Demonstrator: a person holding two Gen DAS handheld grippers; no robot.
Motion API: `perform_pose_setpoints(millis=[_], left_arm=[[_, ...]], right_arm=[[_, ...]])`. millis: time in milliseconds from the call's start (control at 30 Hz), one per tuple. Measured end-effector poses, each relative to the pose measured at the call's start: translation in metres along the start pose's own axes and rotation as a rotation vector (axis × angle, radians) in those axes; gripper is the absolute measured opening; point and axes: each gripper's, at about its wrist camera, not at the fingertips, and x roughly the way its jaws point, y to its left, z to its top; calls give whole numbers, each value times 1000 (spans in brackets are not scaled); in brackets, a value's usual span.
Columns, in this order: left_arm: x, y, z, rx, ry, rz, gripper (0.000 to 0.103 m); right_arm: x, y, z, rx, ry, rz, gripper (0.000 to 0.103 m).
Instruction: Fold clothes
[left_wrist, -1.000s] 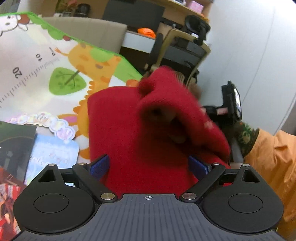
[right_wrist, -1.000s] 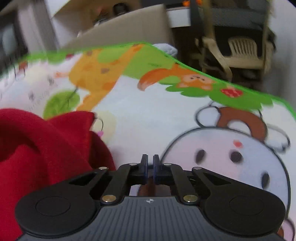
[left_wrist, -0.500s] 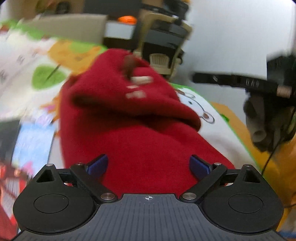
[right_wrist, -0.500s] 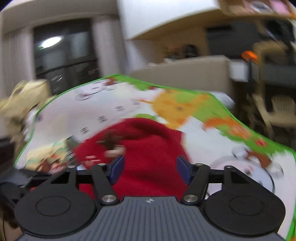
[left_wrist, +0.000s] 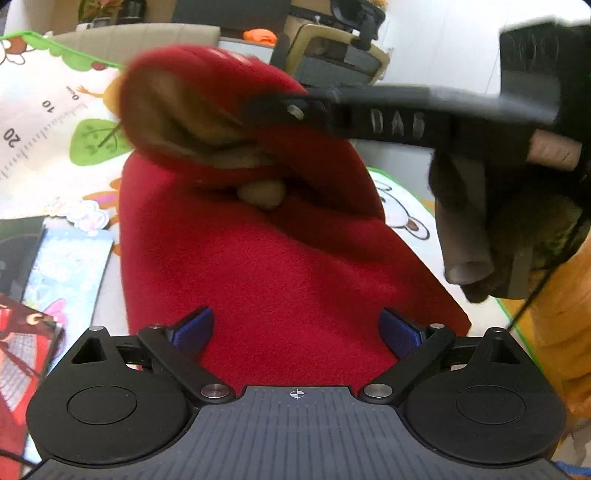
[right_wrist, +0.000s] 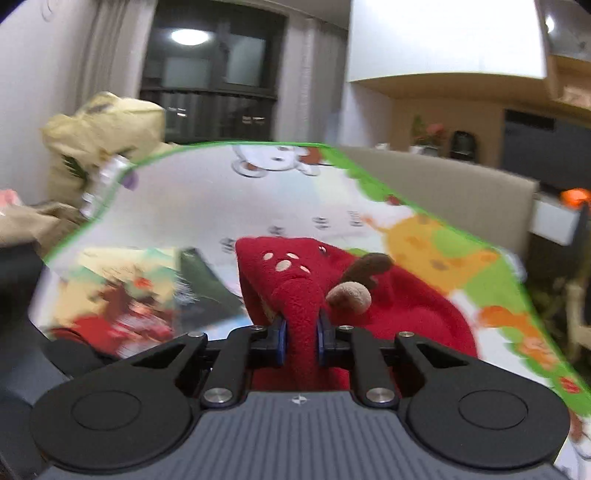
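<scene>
On the cartoon-printed play mat (left_wrist: 44, 122), a glossy sheet edged in green and drawn with a giraffe, a leaf and a ruler scale reading "20", "10" and "0", the red fleece garment (left_wrist: 266, 266) lay spread toward the near edge. Its cloth was soft and nappy, a reindeer-style hood with cream spots, a stubby brown antler (right_wrist: 365, 264) and a tan pom-pom nose (right_wrist: 349, 295). At the mat's left edge lay flat printed books or cards (left_wrist: 62, 266), one pale blue, one red and black; their writing was too blurred to read.

The left tongs (left_wrist: 295, 328) stood spread wide over the near hem of the fleece, their blue pads (left_wrist: 194, 326) well apart and gripping nothing. Beyond them the hood was lifted into a hollow bulge showing a tan lining.

The right tongs (right_wrist: 299, 341) were pinching a thick ridge of the hood between their blue pads, jaws nearly together with only the fold of fleece between. In the left wrist view the same tool reached in from the right as a black bar with raised letters that seemed to read "DAS", blurred, held by a gloved hand (left_wrist: 491, 236). An orange fabric (left_wrist: 565, 332) lay off the mat's right edge. Past the far left corner sat a pale yellow bag (right_wrist: 103, 133).
</scene>
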Motion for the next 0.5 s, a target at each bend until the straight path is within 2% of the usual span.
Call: perform_pose_setpoints(millis=[133,200,267,300,333,400,500], left_arm=[[-6,0,-2,33,10,-10,100],[-12,1,-3,53,17,-25,100],[-28,8,1,57,19,-89,100],[-38,13,4,53,14,-134,100],[-50,20,9,43,-7,-177,100],[-72,38,26,2,-91,-237,100],[-88,65,61,-100,-238,-238,100]], right_arm=[[43,-8,-25,32,189,106,19],[40,-13,-33,61,179,137,19],[32,-13,-33,63,160,134,24],[30,-12,-33,51,153,138,35],[29,-7,-34,24,148,135,46],[31,6,-37,-49,141,118,53],[30,29,-39,-165,129,63,59]])
